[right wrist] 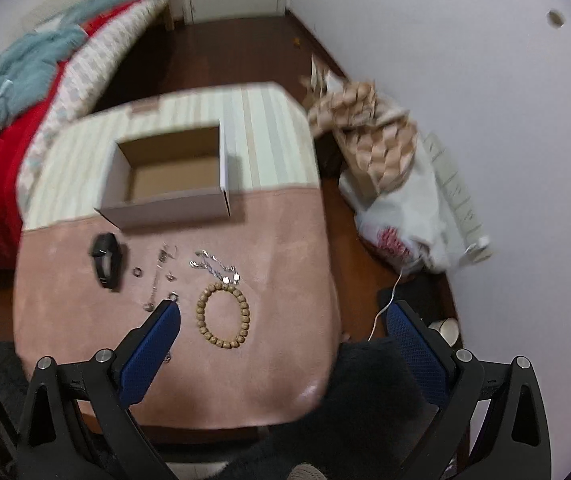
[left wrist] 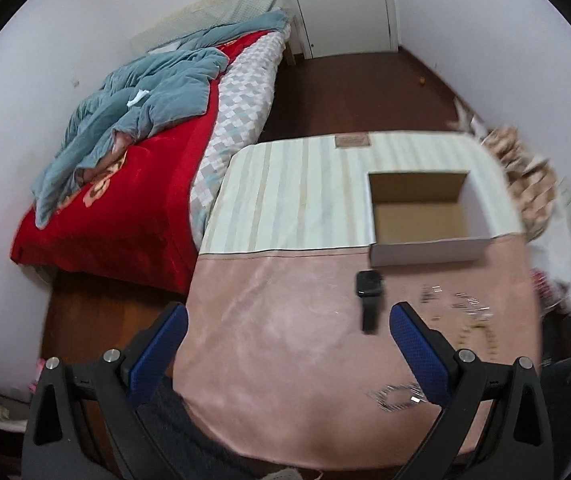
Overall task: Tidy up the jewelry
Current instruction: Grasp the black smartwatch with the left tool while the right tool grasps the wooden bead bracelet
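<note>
Now your left gripper hangs above the pink cover with its blue pads wide apart and nothing between them. Close under its right finger lies a blurred silver chain. Just ahead of that fingertip is the black watch, its strap pointing back toward you. Farther ahead and to the right stands the open cardboard box, where the pink cover meets the striped cloth.

Your right gripper is also spread open and holds nothing. The wooden bead bracelet lies between its fingers, nearer to the left finger. A small ring piece sits right at that fingertip. Ahead of the bracelet is a silver bracelet, to the left some small silver pieces, then the watch. Beyond them all is the box.
</note>
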### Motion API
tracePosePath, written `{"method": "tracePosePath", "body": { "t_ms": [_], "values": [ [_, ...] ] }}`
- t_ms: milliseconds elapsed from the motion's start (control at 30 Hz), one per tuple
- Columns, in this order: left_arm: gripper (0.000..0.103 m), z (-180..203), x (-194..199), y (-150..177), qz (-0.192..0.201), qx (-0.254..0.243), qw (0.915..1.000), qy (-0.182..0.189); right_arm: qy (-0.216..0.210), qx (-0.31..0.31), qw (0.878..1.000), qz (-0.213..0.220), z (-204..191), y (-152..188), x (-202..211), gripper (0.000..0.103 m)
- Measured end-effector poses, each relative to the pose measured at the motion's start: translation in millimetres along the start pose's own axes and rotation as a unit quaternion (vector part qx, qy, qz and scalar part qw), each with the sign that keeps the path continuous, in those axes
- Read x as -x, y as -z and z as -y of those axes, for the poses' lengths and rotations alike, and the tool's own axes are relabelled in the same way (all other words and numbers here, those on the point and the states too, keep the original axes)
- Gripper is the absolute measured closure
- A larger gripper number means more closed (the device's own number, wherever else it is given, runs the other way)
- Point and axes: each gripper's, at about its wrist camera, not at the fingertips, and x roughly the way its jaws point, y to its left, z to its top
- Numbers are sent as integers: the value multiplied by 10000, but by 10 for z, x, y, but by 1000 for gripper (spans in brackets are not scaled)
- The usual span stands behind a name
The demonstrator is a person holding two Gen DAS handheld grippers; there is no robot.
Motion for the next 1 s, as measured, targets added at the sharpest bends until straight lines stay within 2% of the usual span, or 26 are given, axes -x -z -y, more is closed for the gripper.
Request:
{"method": "tracePosePath", "body": {
  "t_ms": [67,133,267,400,600,767,867,1000],
  "values": [
    [0,76,-243,22,-138,-156,9997,-139,-3,-18,9997,-225,-59,-19,-385,2],
    [0,140,-505,53,-323,-271,9989,-210,81,62,9987,-500,-126,16,-729,10],
    [0,200,-836,116,-581,-286,9977,-188,168,228,9944,-1018,-233,116,-1313,32],
    [0,312,-1034,171,-739,-333,9967,-101,96,269,9913,-1283,-287,191,-1651,45],
    [0,376,-1236,215,-977,-304,9947,84,-68,353,9909,-1295,-348,204,-1735,67],
    [1,425,-1317,203,-1000,-252,9942,317,-249,426,9916,-1193,-419,248,-1701,85],
    [1,473,-1407,191,-1161,-211,9913,590,-272,433,9919,-1162,-474,279,-1660,89],
    [1,524,-1516,159,-1292,-78,9877,882,-344,363,9918,-1177,-450,275,-1652,89]
  ]
}}
